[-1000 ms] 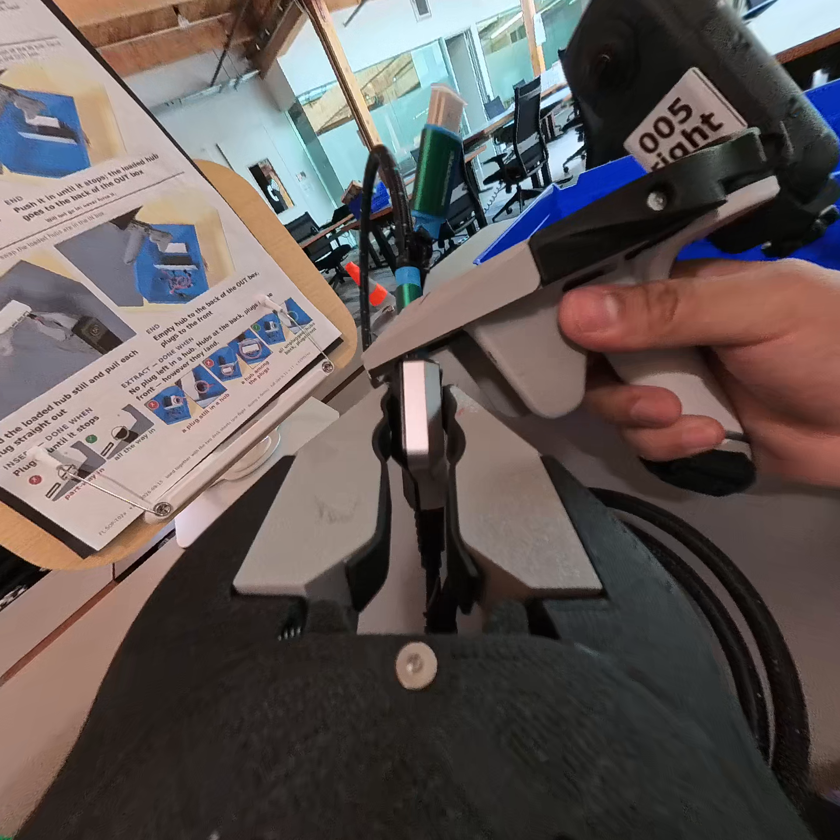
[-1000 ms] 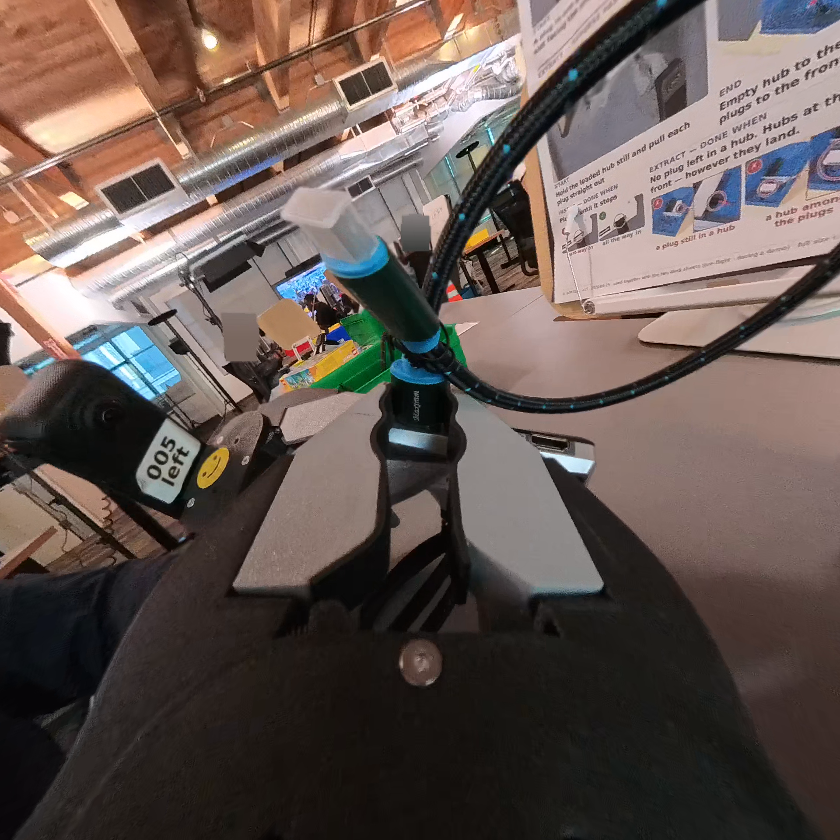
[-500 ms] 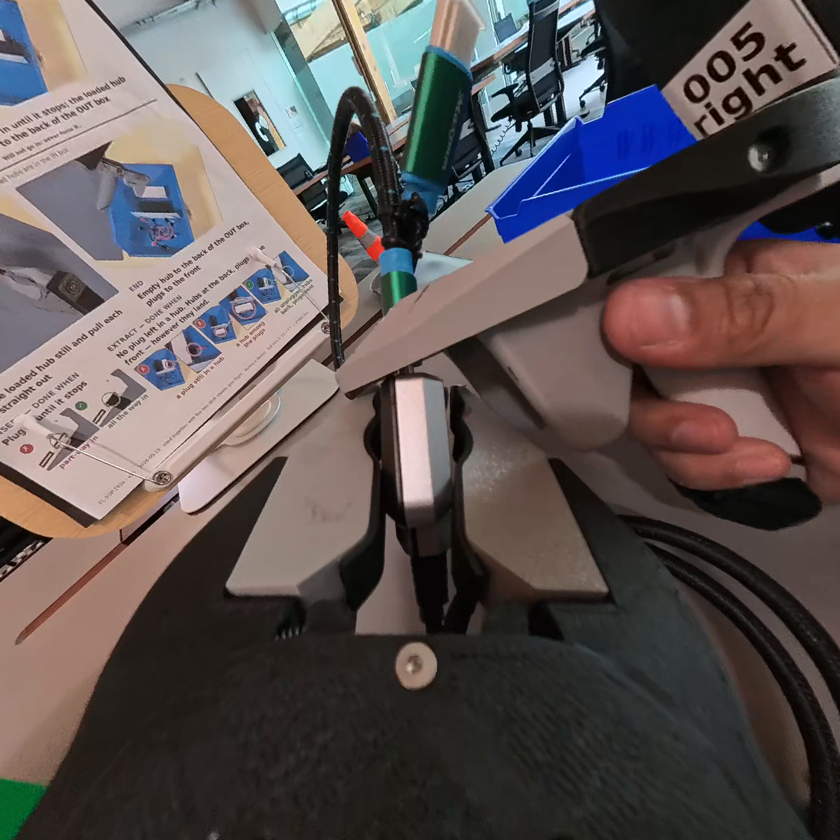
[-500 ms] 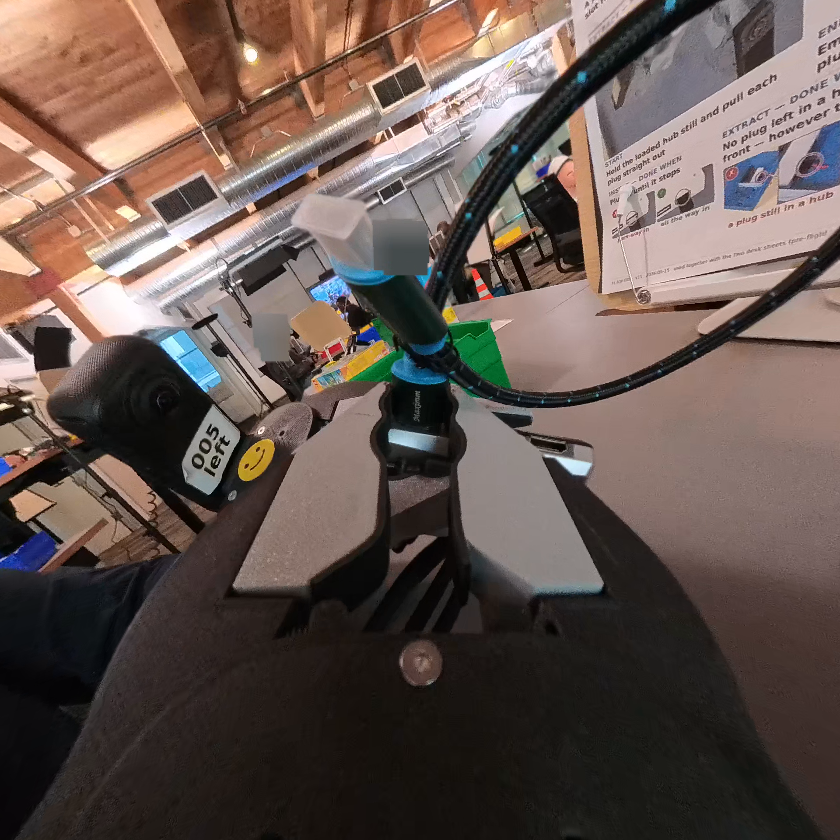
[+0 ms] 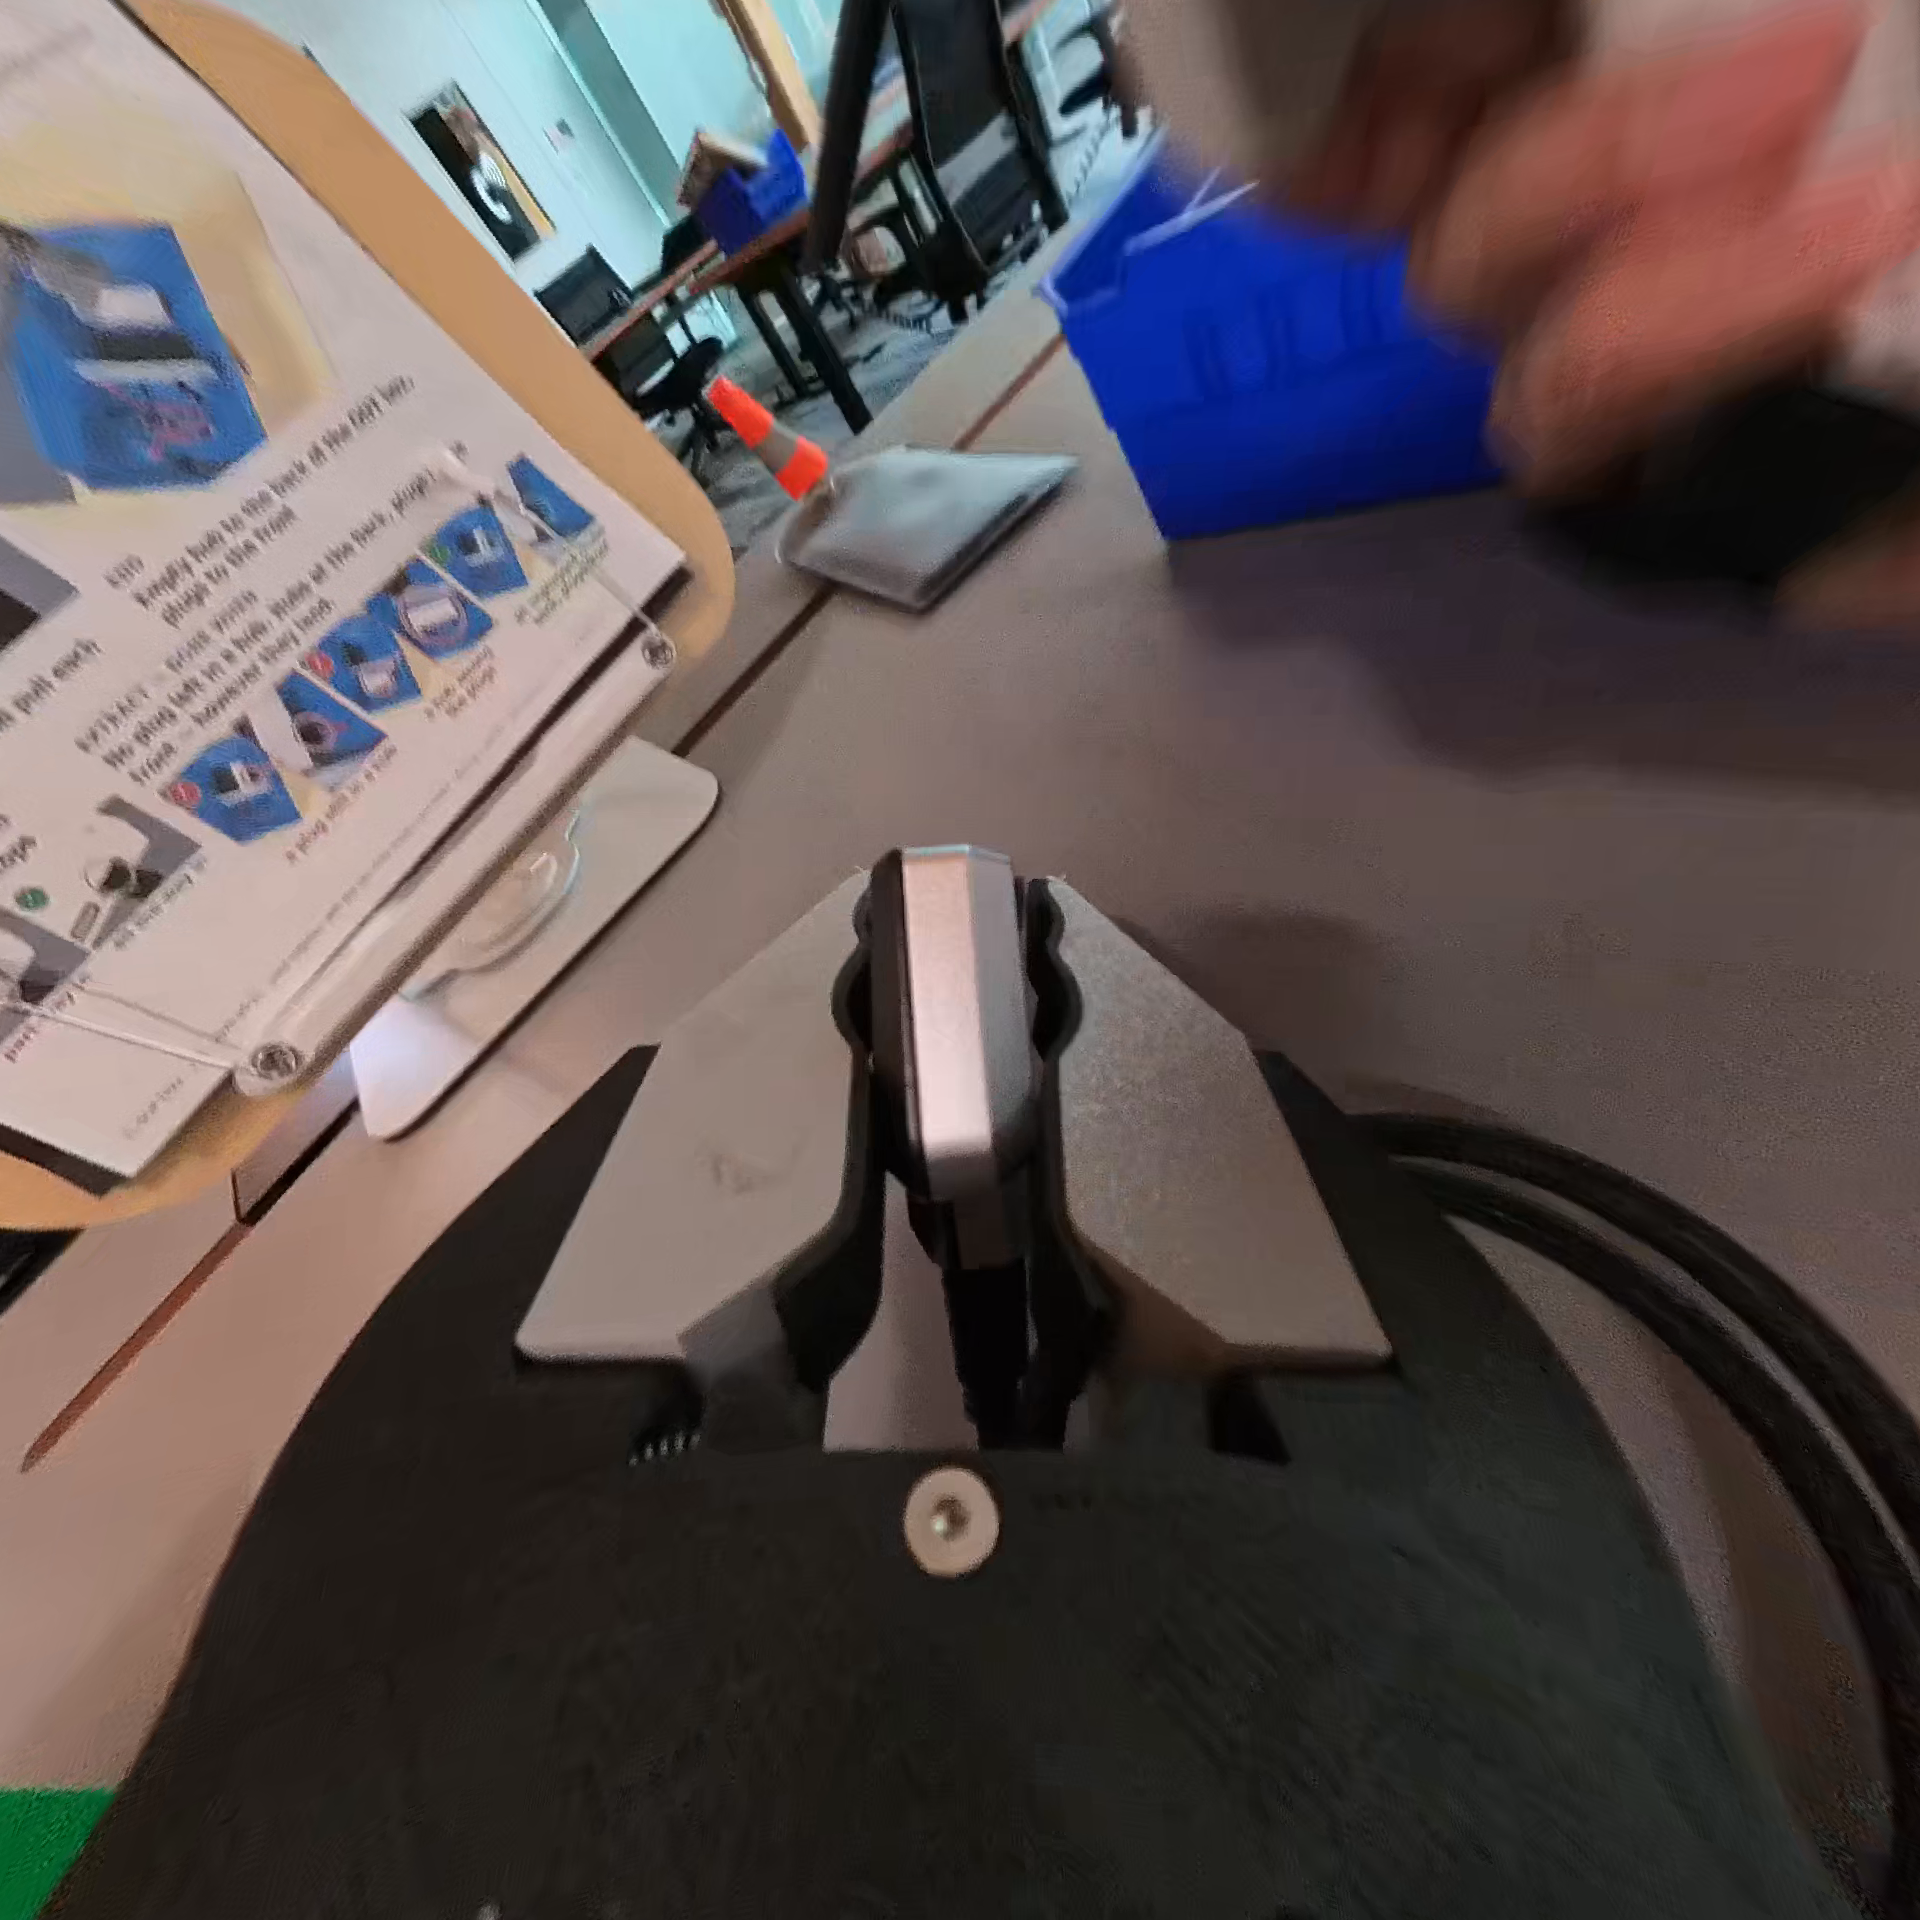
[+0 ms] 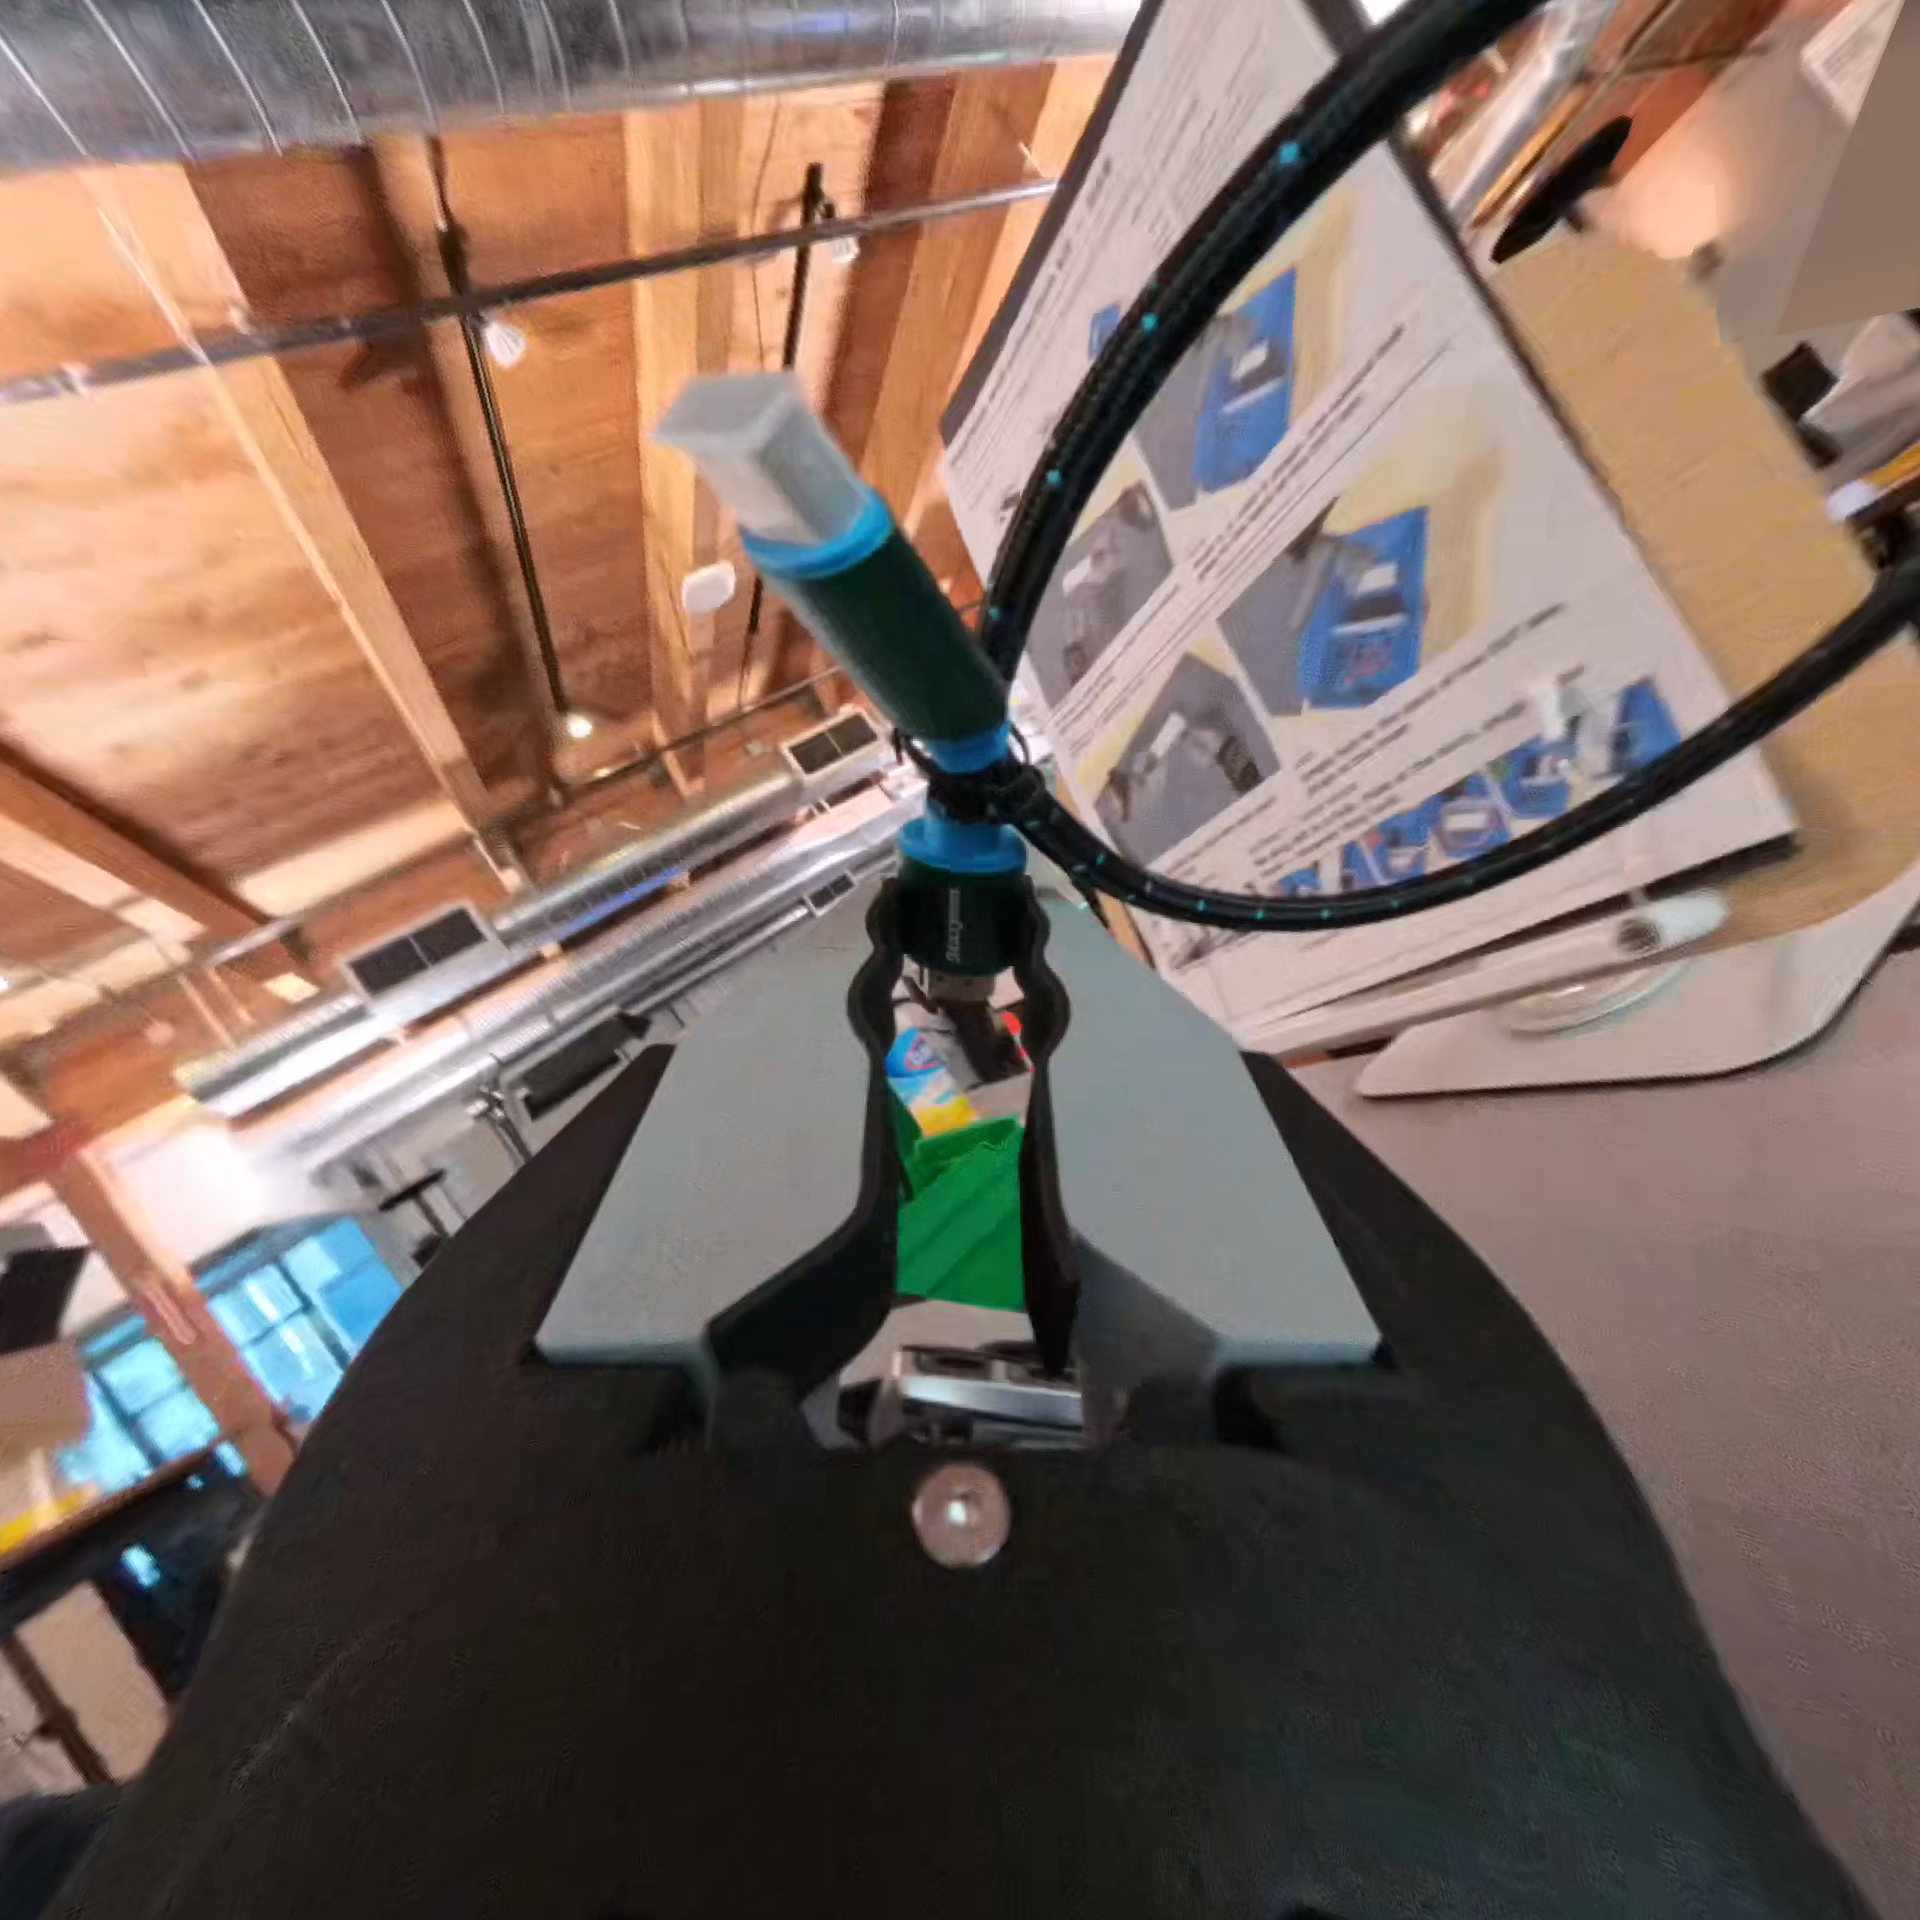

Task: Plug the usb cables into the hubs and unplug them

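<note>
In the left wrist view my left gripper (image 5: 954,914) is shut on a slim silver hub (image 5: 951,1029), held edge-up just above the grey table (image 5: 1351,831). The hub's black cable (image 5: 1714,1309) curves away to the right. A blurred hand with the right gripper (image 5: 1662,270) is at the upper right, clear of the hub. In the right wrist view my right gripper (image 6: 956,966) is shut on a dark green plug (image 6: 956,899) and is tilted up toward the ceiling. The plug's braided black cable (image 6: 1351,894) loops round to a second green connector with a clear cap (image 6: 831,561).
An instruction sheet on a wooden stand (image 5: 312,623) stands at the left on a white base (image 5: 582,862); it also shows in the right wrist view (image 6: 1351,520). A blue bin (image 5: 1278,405) and a flat grey pad (image 5: 925,520) lie farther back. A green bin (image 6: 956,1216) shows between the right fingers.
The right gripper has lifted up and away with the green plug, which no longer sits over the hub. The left gripper still holds the hub, now lower over the table.
</note>
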The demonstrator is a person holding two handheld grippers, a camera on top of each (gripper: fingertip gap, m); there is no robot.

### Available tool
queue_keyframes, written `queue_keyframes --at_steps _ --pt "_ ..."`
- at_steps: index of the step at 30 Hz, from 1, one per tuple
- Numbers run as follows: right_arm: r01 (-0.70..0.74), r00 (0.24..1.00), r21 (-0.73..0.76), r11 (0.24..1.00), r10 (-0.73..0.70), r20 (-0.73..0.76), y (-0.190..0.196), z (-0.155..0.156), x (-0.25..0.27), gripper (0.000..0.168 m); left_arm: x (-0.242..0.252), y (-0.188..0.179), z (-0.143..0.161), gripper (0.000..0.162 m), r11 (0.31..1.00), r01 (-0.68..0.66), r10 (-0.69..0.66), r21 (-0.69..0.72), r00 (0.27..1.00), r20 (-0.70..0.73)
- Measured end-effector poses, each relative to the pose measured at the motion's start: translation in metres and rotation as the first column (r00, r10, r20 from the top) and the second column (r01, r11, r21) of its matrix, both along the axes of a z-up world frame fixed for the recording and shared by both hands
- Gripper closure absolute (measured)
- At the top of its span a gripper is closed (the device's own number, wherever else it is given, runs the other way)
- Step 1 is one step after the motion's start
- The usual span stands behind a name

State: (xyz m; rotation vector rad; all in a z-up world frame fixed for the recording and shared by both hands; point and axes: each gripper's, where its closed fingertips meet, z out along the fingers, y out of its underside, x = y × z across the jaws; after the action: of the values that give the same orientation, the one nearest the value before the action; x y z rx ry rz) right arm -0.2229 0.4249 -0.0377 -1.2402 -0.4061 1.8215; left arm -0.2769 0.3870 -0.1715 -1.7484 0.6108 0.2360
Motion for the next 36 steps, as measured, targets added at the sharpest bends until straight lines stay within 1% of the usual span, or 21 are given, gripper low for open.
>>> queue_keyframes --at_steps 1,2,3,5,6,8,10,13,17,20,21,22,24,26,27,28,29,31,33,34,36 --pt "0.021 0.999 0.036 0.999 -0.022 0.024 0.009 0.004 0.01 0.151 -0.004 -0.001 0.002 0.138 1.0 -0.007 0.006 0.014 0.999 0.032" --pt "-0.005 0.993 0.093 0.996 -0.006 0.118 0.005 -0.003 0.004 0.15 -0.006 0.001 0.013 0.138 0.999 -0.008 0.002 0.053 0.994 0.106" --pt "-0.023 0.981 0.148 0.989 -0.006 0.195 -0.005 -0.012 -0.004 0.15 -0.008 0.003 0.024 0.138 0.996 -0.016 0.001 0.089 0.985 0.174" --pt "-0.068 0.967 0.211 0.975 0.013 0.255 -0.027 -0.022 -0.02 0.15 -0.01 0.01 0.034 0.138 0.993 -0.037 0.01 0.115 0.974 0.228" --pt "-0.108 0.961 0.222 0.969 0.045 0.274 -0.036 -0.023 -0.028 0.15 -0.009 0.012 0.033 0.138 0.992 -0.039 0.011 0.121 0.976 0.218" --pt "-0.18 0.945 0.253 0.951 0.096 0.311 -0.051 -0.024 -0.039 0.151 -0.009 0.012 0.024 0.138 0.993 -0.033 0.017 0.116 0.99 0.141" --pt "-0.188 0.931 0.297 0.936 0.074 0.356 -0.058 -0.023 -0.043 0.15 -0.013 0.009 0.021 0.138 0.992 -0.039 0.03 0.123 0.997 0.068" --pt "-0.189 0.919 0.358 0.914 0.036 0.391 -0.067 -0.008 -0.033 0.15 -0.018 0.001 0.034 0.137 0.982 -0.048 0.039 0.18 0.998 0.05" --pt "-0.159 0.867 0.472 0.867 -0.106 0.487 -0.069 0.018 0.006 0.15 -0.021 -0.003 0.041 0.137 0.978 -0.052 0.045 0.201 0.998 0.038" --pt "-0.148 0.772 0.522 0.84 -0.232 0.591 -0.055 0.037 0.055 0.15 -0.019 -0.006 0.043 0.137 0.976 -0.044 0.045 0.214 0.999 -0.001" --pt "-0.138 0.714 0.536 0.833 -0.292 0.637 -0.046 0.041 0.075 0.15 -0.018 -0.006 0.045 0.137 0.974 -0.044 0.047 0.22 0.999 -0.01" --pt "-0.131 0.631 0.544 0.829 -0.354 0.691 -0.034 0.04 0.096 0.15 -0.017 -0.007 0.047 0.137 0.973 -0.043 0.048 0.227 0.999 -0.016" --pt "-0.122 0.405 0.525 0.842 -0.441 0.801 -0.009 0.029 0.141 0.15 -0.013 -0.008 0.048 0.137 0.972 -0.035 0.044 0.234 0.999 -0.032" --pt "-0.124 0.133 0.445 0.887 -0.43 0.893 0.012 0.001 0.187 0.15 -0.009 -0.008 0.048 0.137 0.97 -0.028 0.043 0.242 0.998 -0.056" --pt "-0.119 0.0 0.388 0.914 -0.391 0.921 0.018 -0.017 0.208 0.15 -0.008 -0.008 0.048 0.137 0.97 -0.025 0.043 0.243 0.997 -0.068" --pt "-0.11 -0.108 0.325 0.939 -0.336 0.936 0.022 -0.037 0.225 0.15 -0.006 -0.007 0.046 0.137 0.97 -0.023 0.043 0.24 0.996 -0.077" --pt "-0.098 -0.189 0.255 0.962 -0.27 0.944 0.025 -0.058 0.238 0.15 -0.005 -0.007 0.045 0.137 0.972 -0.021 0.041 0.236 0.996 -0.082" --pt "-0.054 -0.314 0.108 0.993 -0.12 0.942 0.029 -0.104 0.257 0.15 -0.005 -0.006 0.043 0.136 0.973 -0.022 0.041 0.231 0.996 -0.082" --pt "0.0 -0.44 0.001 1.0 -0.001 0.898 0.032 -0.144 0.279 0.153 -0.007 -0.006 0.041 0.137 0.975 -0.025 0.043 0.221 0.996 -0.075" --pt "0.011 -0.493 -0.035 0.999 0.036 0.869 0.03 -0.157 0.289 0.159 -0.009 -0.006 0.04 0.136 0.975 -0.031 0.048 0.219 0.996 -0.071" --pt "0.005 -0.552 -0.005 1.0 0.007 0.834 0.034 -0.163 0.3 0.151 -0.013 -0.006 0.039 0.136 0.976 -0.039 0.053 0.214 0.997 -0.061"
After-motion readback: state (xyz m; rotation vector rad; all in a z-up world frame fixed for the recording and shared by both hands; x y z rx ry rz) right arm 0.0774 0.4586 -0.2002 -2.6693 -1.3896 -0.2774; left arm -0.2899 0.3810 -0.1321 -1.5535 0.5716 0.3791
